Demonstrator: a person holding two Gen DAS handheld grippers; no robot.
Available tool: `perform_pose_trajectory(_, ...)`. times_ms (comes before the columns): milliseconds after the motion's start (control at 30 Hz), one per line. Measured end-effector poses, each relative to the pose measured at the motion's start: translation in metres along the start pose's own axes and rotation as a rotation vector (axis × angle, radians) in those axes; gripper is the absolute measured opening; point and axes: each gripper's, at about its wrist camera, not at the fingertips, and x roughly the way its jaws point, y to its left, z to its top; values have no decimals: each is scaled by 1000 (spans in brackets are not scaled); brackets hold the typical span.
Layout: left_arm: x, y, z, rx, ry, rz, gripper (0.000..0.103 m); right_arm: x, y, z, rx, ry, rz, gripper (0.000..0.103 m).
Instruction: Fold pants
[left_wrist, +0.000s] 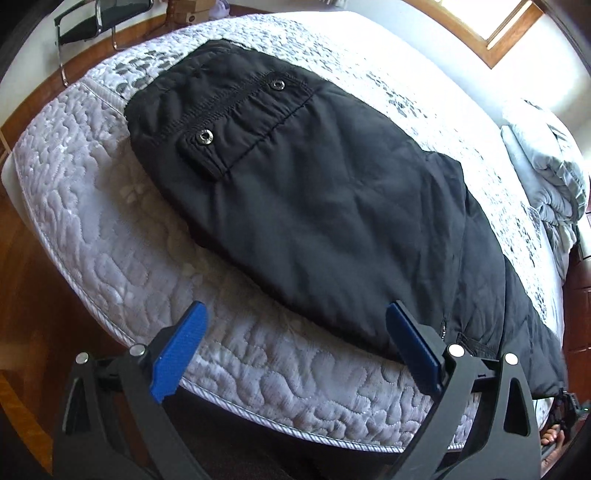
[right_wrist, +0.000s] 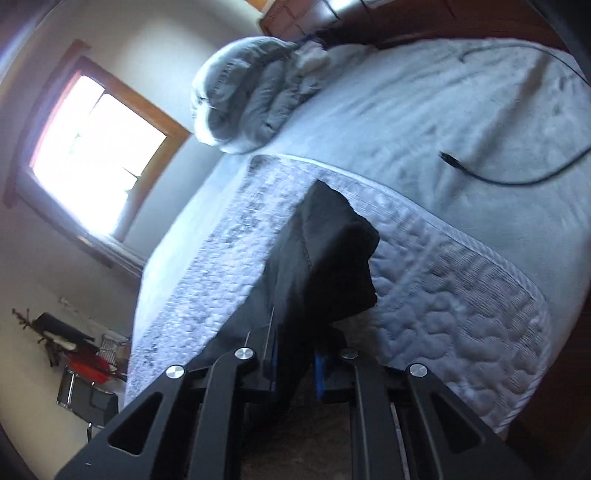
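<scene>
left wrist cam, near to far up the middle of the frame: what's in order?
left gripper, open → quilted mattress edge → black pants → pocket flap snap → waistband snap → grey-patterned bed cover

Right claw (right_wrist: 295, 365) grips black pants (right_wrist: 325, 258) over mattress (right_wrist: 461, 295)
</scene>
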Motion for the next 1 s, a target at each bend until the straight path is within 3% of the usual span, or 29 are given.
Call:
perform_pose_trajectory(100, 5, 1, 0, -1, 19, -15, 97, 19, -36, -12, 109, 73, -59, 14)
perform_pose_trajectory(267, 5, 4, 3, 4, 18, -21, 97, 21, -41, -14, 151, 59, -43, 14)
perform_pose_trajectory(700, -6, 28, 1, -48, -1, -46, 97, -13, 60, 0, -90, -25, -66, 14)
perform_pose_trajectory(1000, -12, 47, -2, -90, -9, -46, 97, -26, 132, -16, -309, -66, -93, 14)
